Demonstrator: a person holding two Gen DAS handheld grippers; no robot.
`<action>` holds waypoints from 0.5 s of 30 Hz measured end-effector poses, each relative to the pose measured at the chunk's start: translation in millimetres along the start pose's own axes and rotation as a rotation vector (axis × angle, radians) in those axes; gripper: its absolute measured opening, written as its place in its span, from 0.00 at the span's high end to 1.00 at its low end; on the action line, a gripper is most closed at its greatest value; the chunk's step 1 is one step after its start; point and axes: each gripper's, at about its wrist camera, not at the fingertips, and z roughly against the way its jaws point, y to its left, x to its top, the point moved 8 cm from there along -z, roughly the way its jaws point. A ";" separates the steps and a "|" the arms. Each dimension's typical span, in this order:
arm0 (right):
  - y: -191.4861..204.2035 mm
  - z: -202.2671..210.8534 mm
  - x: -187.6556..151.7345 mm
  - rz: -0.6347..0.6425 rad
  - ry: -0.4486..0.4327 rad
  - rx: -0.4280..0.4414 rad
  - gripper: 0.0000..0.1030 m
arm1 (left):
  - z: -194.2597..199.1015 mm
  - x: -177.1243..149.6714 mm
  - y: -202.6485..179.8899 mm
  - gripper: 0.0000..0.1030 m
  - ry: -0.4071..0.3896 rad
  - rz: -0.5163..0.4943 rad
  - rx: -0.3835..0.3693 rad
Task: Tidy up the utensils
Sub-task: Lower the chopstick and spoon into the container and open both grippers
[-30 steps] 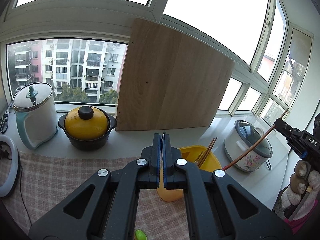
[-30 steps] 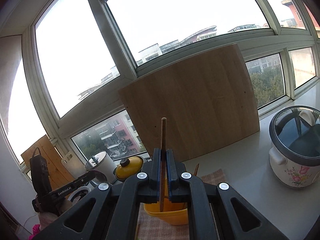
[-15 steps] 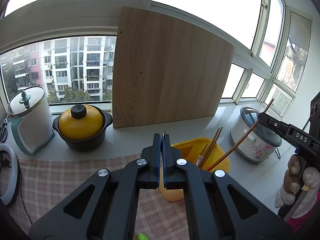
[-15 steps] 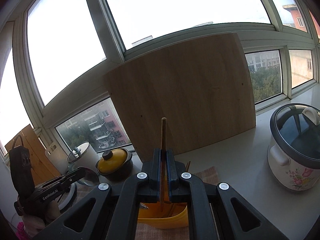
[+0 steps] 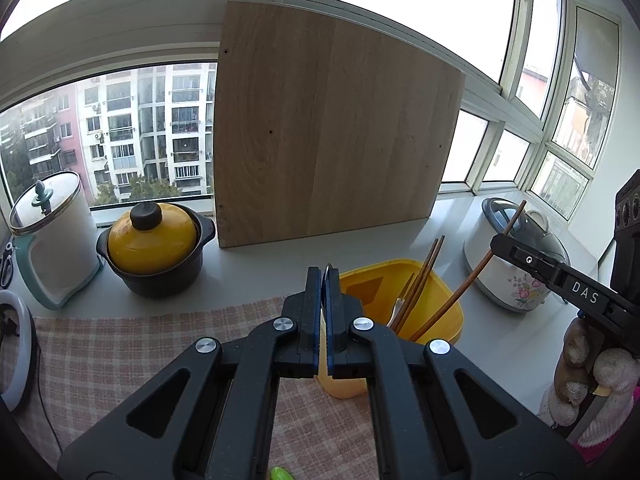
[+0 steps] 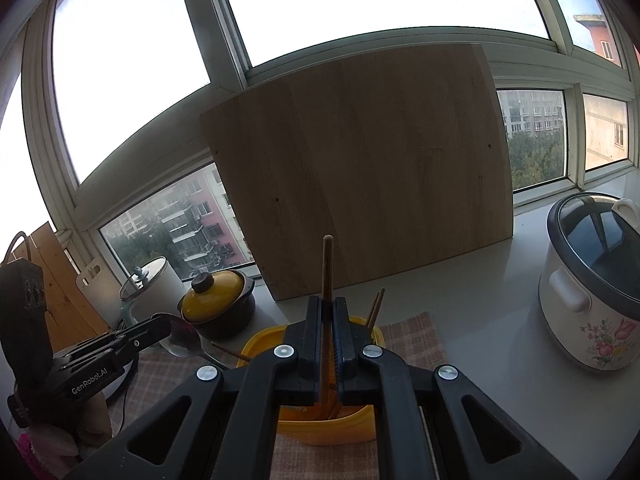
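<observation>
A yellow utensil holder [image 5: 436, 292] stands on the checked cloth and holds two chopsticks [image 5: 420, 280] and a fork [image 5: 397, 307]. My right gripper [image 6: 328, 308] is shut on a brown chopstick [image 6: 327, 268] whose lower end dips into the holder [image 6: 264, 344]; in the left wrist view this gripper [image 5: 500, 244] comes in from the right with the chopstick [image 5: 472, 276] slanting into the holder. My left gripper [image 5: 324, 276] is shut on a metal spoon [image 5: 327, 270], seen edge-on; its bowl [image 6: 184, 336] shows in the right wrist view, left of the holder.
A large wooden board [image 5: 328, 132] leans on the window behind. A yellow-lidded black pot [image 5: 154, 248] and a white kettle [image 5: 52, 236] stand at the left, a flowered rice cooker [image 5: 516, 260] at the right. A checked cloth [image 5: 120, 352] covers the counter front.
Both grippers have come lower. The right gripper has carried its chopstick down and leftward until its lower end entered the yellow holder. The left gripper stays shut on the spoon.
</observation>
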 end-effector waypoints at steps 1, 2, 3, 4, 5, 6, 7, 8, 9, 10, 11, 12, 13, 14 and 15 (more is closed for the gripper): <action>-0.2 -0.7 -1.5 0.002 0.003 -0.001 0.98 | -0.3 -0.7 -0.6 1.00 0.002 -0.002 -0.001; -0.2 -1.1 -2.9 0.003 0.006 -0.002 0.98 | -0.7 -1.3 -1.3 1.00 0.004 -0.004 -0.002; -0.1 -1.5 -4.3 0.004 0.009 -0.001 0.98 | -0.8 -1.8 -1.9 1.00 0.006 -0.005 -0.004; 0.0 -1.6 -5.7 0.003 0.011 0.000 0.98 | -0.5 -2.4 -2.5 1.00 0.007 -0.004 -0.007; 0.0 -1.7 -7.1 0.003 0.014 0.001 0.98 | -0.4 -3.0 -3.0 1.00 0.008 -0.003 -0.011; 0.0 -1.7 -8.4 0.002 0.017 0.002 0.98 | -0.1 -3.7 -3.9 1.00 0.009 -0.002 -0.014; 0.0 -1.5 -9.7 0.002 0.020 0.005 0.98 | 0.2 -4.1 -5.0 1.00 0.010 -0.002 -0.017; 1.0 -2.0 -10.8 0.004 0.022 0.005 0.98 | 0.6 -4.6 -5.8 1.00 0.010 -0.004 -0.020; 1.2 -2.0 -11.9 0.006 0.024 0.005 0.98 | 0.7 -5.3 -6.8 1.00 0.012 -0.007 -0.021; 1.7 -2.4 -12.9 0.009 0.027 0.005 0.98 | 0.8 -6.1 -8.2 1.00 0.015 -0.012 -0.024; 2.1 -2.9 -13.3 0.011 0.030 0.004 0.98 | 0.9 -6.6 -9.2 1.00 0.017 -0.016 -0.027; 2.3 -2.8 -14.2 0.012 0.031 0.003 0.97 | 1.3 -7.0 -10.1 1.00 0.018 -0.020 -0.028; 2.0 -2.3 -15.0 0.012 0.032 0.002 0.97 | 1.9 -7.6 -10.8 1.00 0.018 -0.022 -0.028; 1.7 -1.9 -15.7 0.011 0.031 0.001 0.96 | 2.2 -8.2 -11.3 1.00 0.021 -0.022 -0.029; 1.3 -1.5 -16.0 0.010 0.033 -0.001 0.96 | 2.4 -8.8 -11.5 0.99 0.024 -0.018 -0.031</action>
